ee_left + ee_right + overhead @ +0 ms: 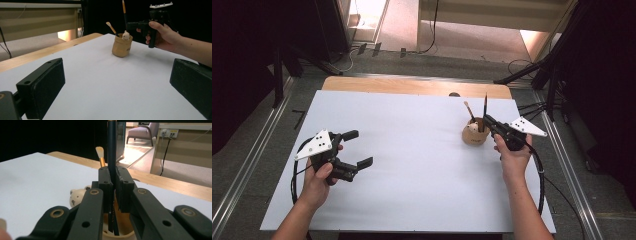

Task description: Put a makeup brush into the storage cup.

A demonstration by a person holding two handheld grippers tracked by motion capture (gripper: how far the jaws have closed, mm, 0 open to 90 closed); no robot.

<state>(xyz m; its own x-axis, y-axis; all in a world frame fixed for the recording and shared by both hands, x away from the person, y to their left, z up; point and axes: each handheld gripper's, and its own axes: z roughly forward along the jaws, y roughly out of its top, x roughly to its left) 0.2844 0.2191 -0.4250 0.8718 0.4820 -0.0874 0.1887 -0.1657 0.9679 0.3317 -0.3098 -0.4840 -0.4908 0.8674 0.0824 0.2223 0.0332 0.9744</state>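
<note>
White paper (412, 165) covers the table, and at its left side the left gripper (360, 149) is held low over the sheet, its jaws spread wide with nothing between them, pointing across the table toward the right. Well apart from it, at the right near the far edge, stands a tan pot (475, 132) with a small bear figure (125, 35) at its rim and a light-bristled brush (469, 110) leaning up and to the left. The right gripper (487, 121) has its jaws clamped on a dark-handled brush (485, 111) directly above the pot. That brush stands nearly upright, long axis vertical, its lower end inside the pot's mouth (117, 233) and its upper end pointing straight up.
</note>
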